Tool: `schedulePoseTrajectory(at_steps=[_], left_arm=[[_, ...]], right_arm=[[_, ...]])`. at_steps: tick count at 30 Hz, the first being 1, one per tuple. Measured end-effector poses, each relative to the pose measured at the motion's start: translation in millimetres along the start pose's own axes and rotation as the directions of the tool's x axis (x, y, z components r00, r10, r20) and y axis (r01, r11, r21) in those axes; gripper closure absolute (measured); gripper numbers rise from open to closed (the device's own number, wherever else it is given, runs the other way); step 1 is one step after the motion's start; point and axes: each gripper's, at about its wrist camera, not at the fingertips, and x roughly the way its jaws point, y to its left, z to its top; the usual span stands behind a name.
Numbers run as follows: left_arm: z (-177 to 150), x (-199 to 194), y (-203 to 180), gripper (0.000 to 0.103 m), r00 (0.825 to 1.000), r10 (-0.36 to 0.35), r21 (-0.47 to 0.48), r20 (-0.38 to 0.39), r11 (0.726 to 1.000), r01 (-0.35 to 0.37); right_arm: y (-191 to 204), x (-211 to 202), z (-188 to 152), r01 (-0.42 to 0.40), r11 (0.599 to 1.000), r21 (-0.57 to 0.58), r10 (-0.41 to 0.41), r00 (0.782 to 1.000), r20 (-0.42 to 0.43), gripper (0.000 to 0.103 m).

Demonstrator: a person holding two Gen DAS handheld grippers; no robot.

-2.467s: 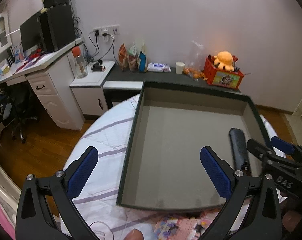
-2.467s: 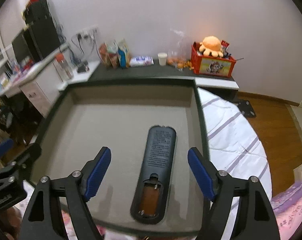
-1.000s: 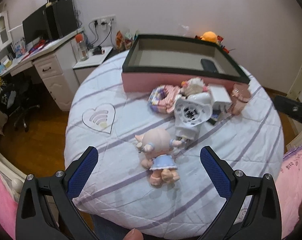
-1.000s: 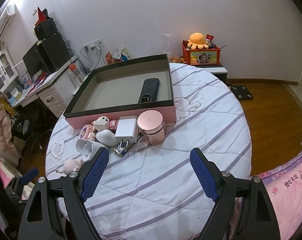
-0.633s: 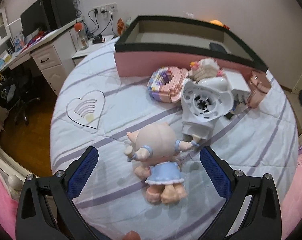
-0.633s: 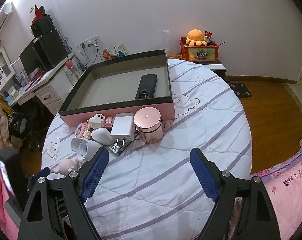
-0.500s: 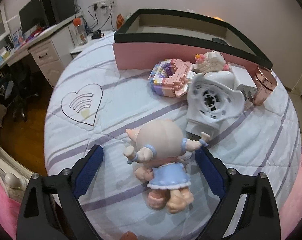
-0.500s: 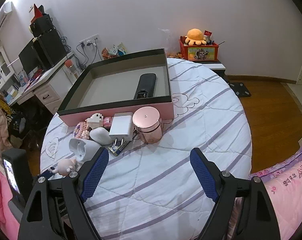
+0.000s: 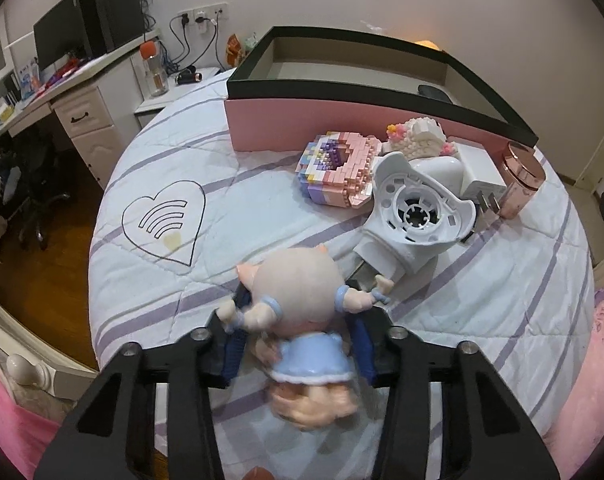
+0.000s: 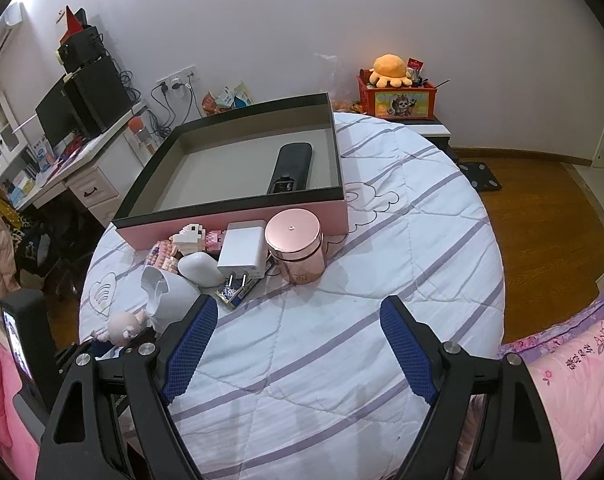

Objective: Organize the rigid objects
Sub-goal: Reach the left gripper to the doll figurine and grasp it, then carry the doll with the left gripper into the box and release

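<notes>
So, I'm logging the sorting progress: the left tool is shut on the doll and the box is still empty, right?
Not quite. The box already holds a black remote, as the right wrist view shows. The left tool is indeed shut on the doll.

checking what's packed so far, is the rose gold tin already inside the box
No, the rose gold tin stands on the bedspread outside the box, against its pink front wall; only the remote lies inside.
</notes>
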Motion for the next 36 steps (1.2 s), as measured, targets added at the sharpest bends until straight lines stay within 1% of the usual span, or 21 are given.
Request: schedulePoseTrajectory(at_steps=[8, 13, 17, 22, 26, 31, 36], left_arm=[[1, -12, 5, 0.06, 1.0, 0.0, 0.0, -0.013, 1.0, 0.0], [9, -29, 3, 0.06, 1.0, -0.004, 0.012, 0.011, 1.0, 0.004], [24, -43, 0, 0.06, 0.999, -0.013, 0.014, 0.033, 1.0, 0.012], [58, -59, -4, 0.06, 0.996, -0.032, 0.019, 0.081, 0.999, 0.031], [90, -60, -7, 0.06, 0.992, -0.035, 0.022, 0.118, 0.999, 0.033], [130, -38, -12, 0.06, 0.991, -0.041, 0.025, 0.131, 0.999, 0.038], [167, 1, -16, 0.06, 0.992, -0.046, 0.031, 0.115, 0.999, 0.042]], right_arm=[[4, -2, -1, -0.009, 1.0, -0.006, 0.009, 1.0, 0.003, 0.018], [4, -4, 0, -0.012, 1.0, -0.003, 0.012, 1.0, 0.007, 0.018], [6, -4, 5, -0.013, 1.0, -0.004, 0.013, 1.0, 0.013, 0.018], [9, -2, 19, -0.021, 1.0, -0.015, 0.022, 0.999, 0.03, 0.018], [10, 4, 37, -0.023, 1.0, -0.018, 0.023, 0.999, 0.048, 0.018], [12, 20, 64, -0.018, 0.999, -0.03, 0.02, 0.998, 0.061, 0.018], [14, 47, 95, -0.013, 0.999, -0.042, 0.016, 0.998, 0.061, 0.018]])
